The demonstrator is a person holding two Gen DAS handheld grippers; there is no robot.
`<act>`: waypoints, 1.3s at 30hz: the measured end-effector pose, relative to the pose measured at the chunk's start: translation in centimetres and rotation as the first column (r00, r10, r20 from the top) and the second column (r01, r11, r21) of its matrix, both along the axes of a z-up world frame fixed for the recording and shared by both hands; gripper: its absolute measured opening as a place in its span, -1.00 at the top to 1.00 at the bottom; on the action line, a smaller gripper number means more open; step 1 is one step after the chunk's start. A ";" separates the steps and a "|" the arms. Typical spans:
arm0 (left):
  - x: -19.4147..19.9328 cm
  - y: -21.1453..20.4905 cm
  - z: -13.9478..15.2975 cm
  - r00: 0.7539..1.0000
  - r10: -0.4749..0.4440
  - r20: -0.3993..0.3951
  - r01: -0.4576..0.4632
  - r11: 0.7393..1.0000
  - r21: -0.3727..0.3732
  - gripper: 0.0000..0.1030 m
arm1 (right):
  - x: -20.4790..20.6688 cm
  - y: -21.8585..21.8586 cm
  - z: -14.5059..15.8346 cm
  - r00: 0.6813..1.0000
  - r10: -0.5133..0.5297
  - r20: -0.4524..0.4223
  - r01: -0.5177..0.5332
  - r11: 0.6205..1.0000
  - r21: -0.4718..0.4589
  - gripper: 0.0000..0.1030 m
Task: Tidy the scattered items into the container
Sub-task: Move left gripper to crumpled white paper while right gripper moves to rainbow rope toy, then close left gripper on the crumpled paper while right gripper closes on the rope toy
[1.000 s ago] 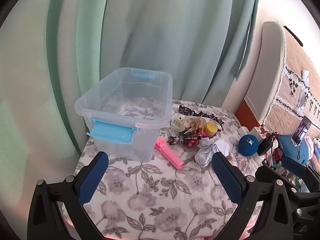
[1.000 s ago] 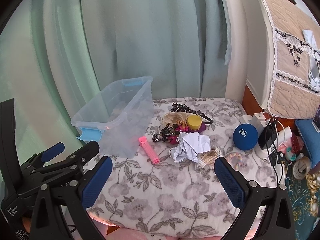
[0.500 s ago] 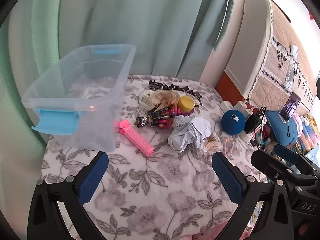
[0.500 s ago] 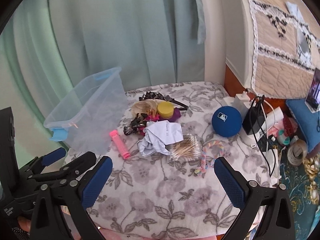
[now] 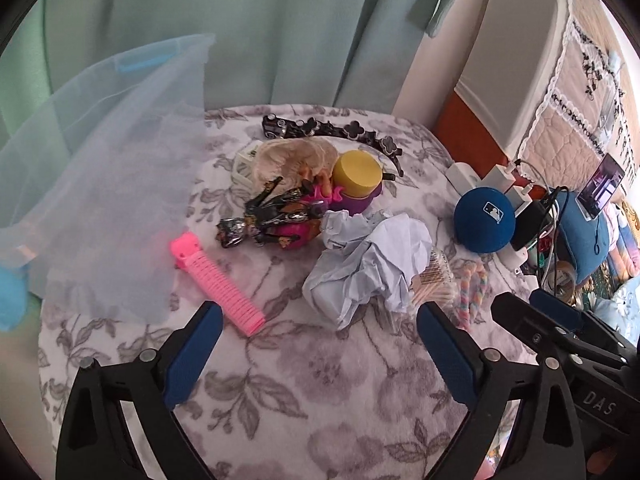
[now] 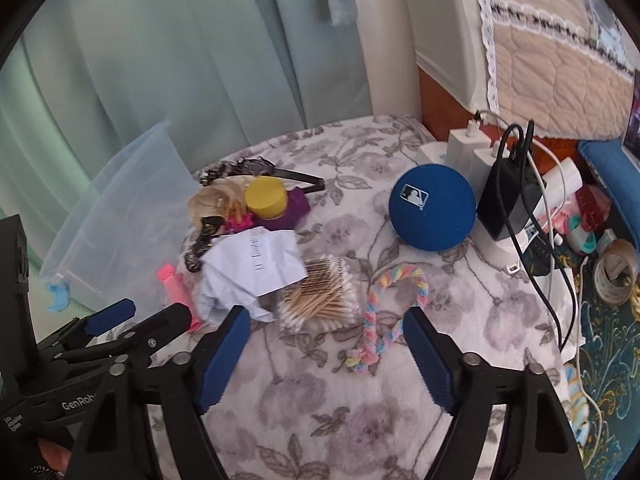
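Since the earlier frame both grippers have been brought down & closer to the clutter; the clear container, central before, is now seen at far left. Approach phase is judged: nothing binned yet. Left gripper is held wide, empty, just short of the crumpled paper w/ pink roller beside. Right gripper jaws are closing, nothing b/w them; cotton buds & rope ring lie just ahead.

Your bin is motion-blurred and cut off at the left edge; the paper hides part of the pink roller and toys behind.
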State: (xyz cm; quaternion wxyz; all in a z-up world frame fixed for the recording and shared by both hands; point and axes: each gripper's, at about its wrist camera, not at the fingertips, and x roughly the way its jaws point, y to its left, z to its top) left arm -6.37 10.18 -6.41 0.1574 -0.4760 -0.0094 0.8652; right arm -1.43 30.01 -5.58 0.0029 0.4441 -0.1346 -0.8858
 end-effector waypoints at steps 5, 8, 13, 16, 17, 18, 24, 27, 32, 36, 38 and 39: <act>-2.3 1.0 -0.9 0.999 -0.020 0.030 0.018 0.998 0.055 -0.88 | -1.7 1.3 -2.3 0.998 -0.019 0.061 0.021 0.999 -0.037 -0.29; -3.3 2.0 -1.4 0.998 -0.043 0.042 0.040 0.997 0.067 -0.86 | -2.5 1.1 -3.2 0.997 -0.005 0.077 0.009 0.999 -0.049 -0.13; -4.6 3.0 -2.3 0.995 -0.069 0.067 0.063 0.994 0.089 -0.56 | -3.6 1.1 -4.1 0.996 0.011 0.094 -0.009 1.000 -0.021 0.02; -5.4 3.1 -3.1 0.992 -0.078 0.094 0.068 0.992 0.110 -0.29 | -4.0 2.1 -5.3 0.991 -0.013 0.131 0.022 0.998 -0.065 0.17; -5.6 3.1 -3.4 0.991 -0.083 0.103 0.070 0.990 0.120 -0.24 | -4.0 2.4 -5.7 0.990 -0.022 0.142 0.034 0.996 -0.083 0.20; -5.8 3.2 -3.7 0.990 -0.086 0.112 0.072 0.989 0.128 -0.21 | -4.1 2.7 -6.1 0.988 -0.027 0.150 0.042 0.994 -0.099 0.21; -6.8 3.5 -4.8 0.989 -0.081 0.124 0.066 0.990 0.123 -0.20 | -4.7 2.9 -6.8 0.991 0.000 0.131 0.019 0.990 -0.143 0.51; -7.3 3.2 -5.1 0.988 -0.074 0.138 0.057 0.990 0.126 -0.18 | -4.7 2.4 -6.4 0.993 0.011 0.116 0.005 0.991 -0.135 0.67; -6.9 2.6 -4.7 0.990 -0.065 0.125 0.049 0.991 0.125 -0.04 | -4.2 2.0 -5.7 0.995 0.019 0.102 -0.005 0.990 -0.139 0.79; -6.3 1.8 -4.2 0.990 -0.051 0.129 0.033 0.990 0.134 0.00 | -3.6 1.7 -4.5 0.996 0.025 0.081 -0.014 0.991 -0.132 0.82; -5.7 1.4 -3.8 0.991 -0.045 0.123 0.028 0.991 0.134 0.01 | -3.2 1.4 -3.8 0.997 0.030 0.065 -0.022 0.992 -0.124 0.82; -5.4 1.3 -3.5 0.992 -0.044 0.119 0.028 0.991 0.134 0.01 | -3.0 1.3 -3.5 0.998 0.032 0.057 -0.025 0.992 -0.121 0.82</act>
